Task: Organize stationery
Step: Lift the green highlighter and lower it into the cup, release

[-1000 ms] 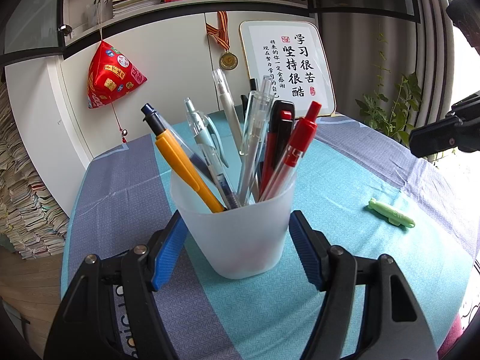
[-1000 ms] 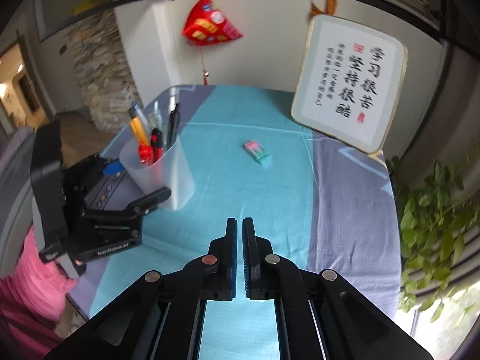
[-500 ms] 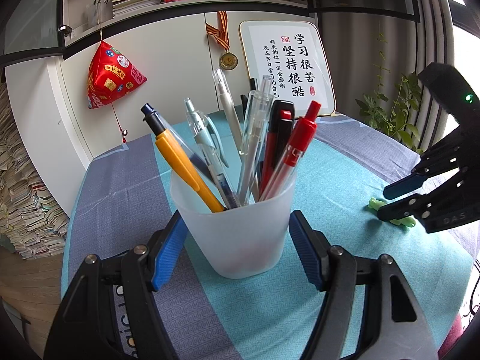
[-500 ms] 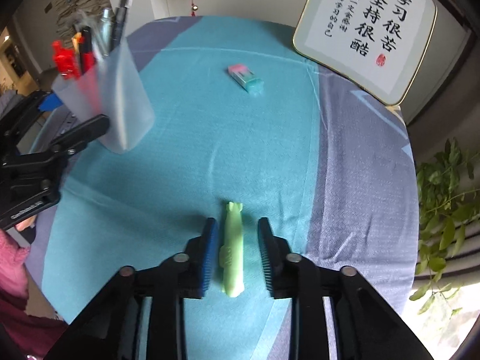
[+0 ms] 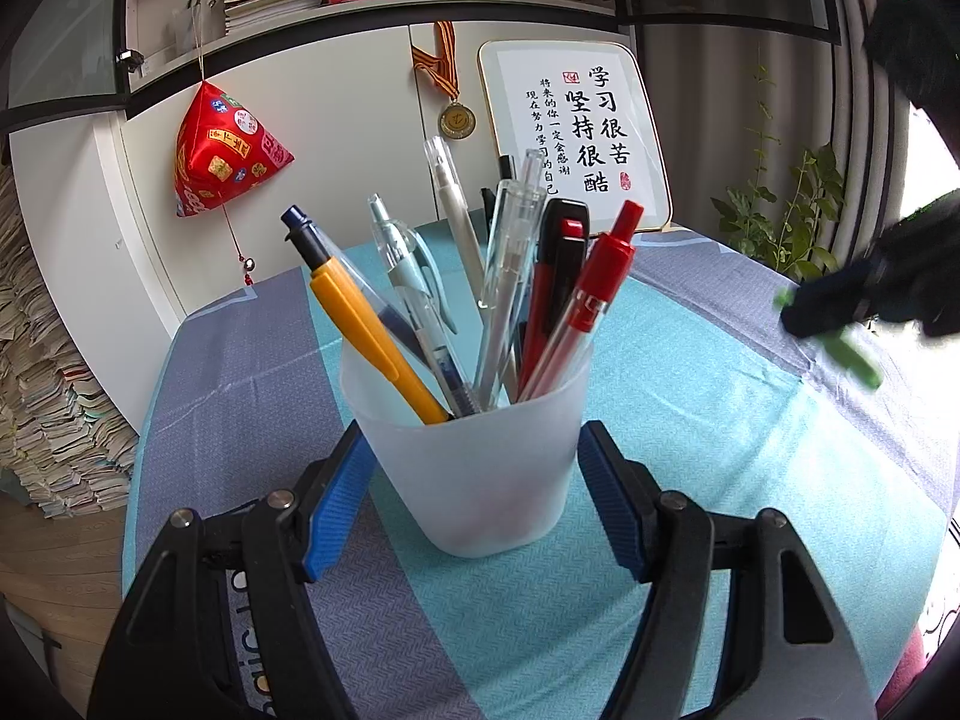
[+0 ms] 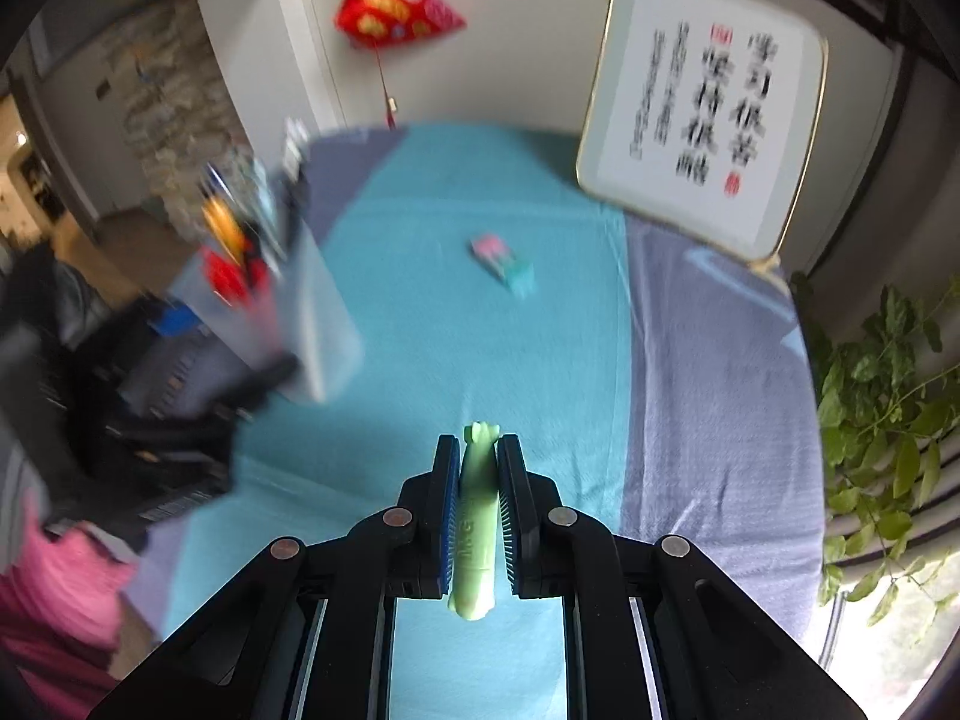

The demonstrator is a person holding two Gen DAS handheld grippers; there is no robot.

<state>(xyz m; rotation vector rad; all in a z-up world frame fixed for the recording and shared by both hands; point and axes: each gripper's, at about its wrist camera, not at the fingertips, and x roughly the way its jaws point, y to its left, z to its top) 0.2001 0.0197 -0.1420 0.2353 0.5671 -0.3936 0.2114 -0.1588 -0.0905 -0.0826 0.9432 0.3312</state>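
Note:
A frosted plastic cup (image 5: 474,468) holding several pens (image 5: 510,276) stands on the teal and grey tablecloth. My left gripper (image 5: 474,438) is shut on it, one blue pad against each side. My right gripper (image 6: 477,444) has its jaws closing on a pale green stick-shaped item (image 6: 477,516), and both pads press its sides. In the left wrist view that gripper (image 5: 840,306) is a blur at the right, with the green item (image 5: 852,357) raised off the cloth. The cup (image 6: 318,324) appears blurred to the left in the right wrist view.
A pink and teal eraser (image 6: 501,258) lies mid-table. A framed calligraphy board (image 5: 576,132) leans at the table's far edge. A leafy plant (image 6: 870,420) stands off the right edge. A red ornament (image 5: 222,150) and a medal (image 5: 456,117) hang on the cabinet.
My right gripper came down over the green item, closed on it and has it off the cloth now. The left gripper and the cup have not moved.

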